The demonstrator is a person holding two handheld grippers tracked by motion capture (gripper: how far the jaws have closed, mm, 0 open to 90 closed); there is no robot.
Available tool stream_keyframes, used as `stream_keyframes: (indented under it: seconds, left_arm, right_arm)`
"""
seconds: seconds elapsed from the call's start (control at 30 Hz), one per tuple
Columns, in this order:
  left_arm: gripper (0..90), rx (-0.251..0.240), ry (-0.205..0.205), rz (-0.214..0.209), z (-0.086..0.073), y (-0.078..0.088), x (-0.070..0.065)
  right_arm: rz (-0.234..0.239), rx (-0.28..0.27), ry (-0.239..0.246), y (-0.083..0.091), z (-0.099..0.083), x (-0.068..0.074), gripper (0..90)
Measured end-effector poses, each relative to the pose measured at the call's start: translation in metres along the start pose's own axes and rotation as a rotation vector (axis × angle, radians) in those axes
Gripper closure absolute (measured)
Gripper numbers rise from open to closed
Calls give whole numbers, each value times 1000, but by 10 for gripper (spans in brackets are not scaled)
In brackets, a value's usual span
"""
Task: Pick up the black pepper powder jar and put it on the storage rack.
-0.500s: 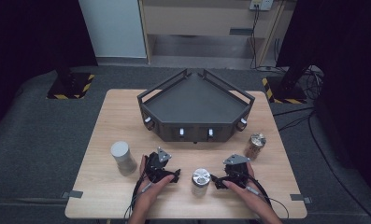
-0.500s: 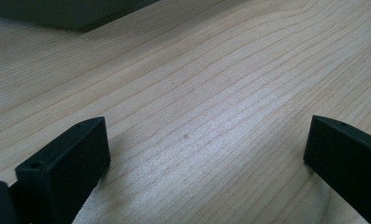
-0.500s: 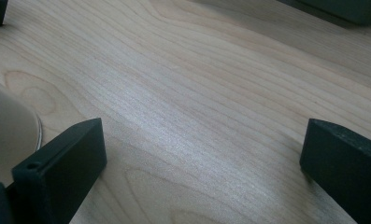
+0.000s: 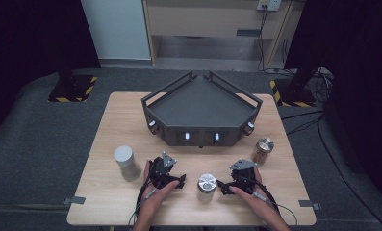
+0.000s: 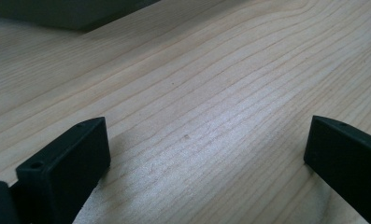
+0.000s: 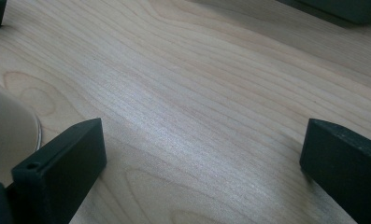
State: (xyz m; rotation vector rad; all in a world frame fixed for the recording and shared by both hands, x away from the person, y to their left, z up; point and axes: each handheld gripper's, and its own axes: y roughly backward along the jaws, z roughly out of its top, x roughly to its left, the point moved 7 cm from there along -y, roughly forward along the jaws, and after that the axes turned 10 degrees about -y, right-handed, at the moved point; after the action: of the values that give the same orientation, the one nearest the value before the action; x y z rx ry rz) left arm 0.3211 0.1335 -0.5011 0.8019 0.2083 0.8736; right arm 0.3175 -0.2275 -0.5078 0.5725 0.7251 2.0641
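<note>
My left gripper (image 4: 178,179) rests on the wooden table (image 4: 116,120) near the front edge, held by a hand. Its jaws stand wide open over bare wood (image 5: 206,140). My right gripper (image 4: 225,186) lies a little to the right, also in a hand, open with nothing between its fingers (image 6: 204,140). Between the two grippers stands a short silver-topped can (image 4: 207,185), apart from both. Its pale side (image 6: 8,135) shows just left of my right gripper's left jaw.
A dark five-sided tray (image 4: 201,108) with raised rails fills the table's middle back. A pale grey can (image 4: 124,161) stands at the front left. A bronze can (image 4: 262,150) stands at the right. Dark floor surrounds the table.
</note>
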Motion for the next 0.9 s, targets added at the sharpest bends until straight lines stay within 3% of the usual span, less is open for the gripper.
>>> stream_keyframes:
  seconds: [0.4, 0.9]
  left_arm:
    - [7, -7, -1, -10, 1, 3, 0]
    - [18, -39, -35, 11, 16, 31, -4]
  right_arm:
    - [-3, -1, -2, 0, 0, 0, 6]
    - [-9, -2, -7, 0, -1, 2, 7]
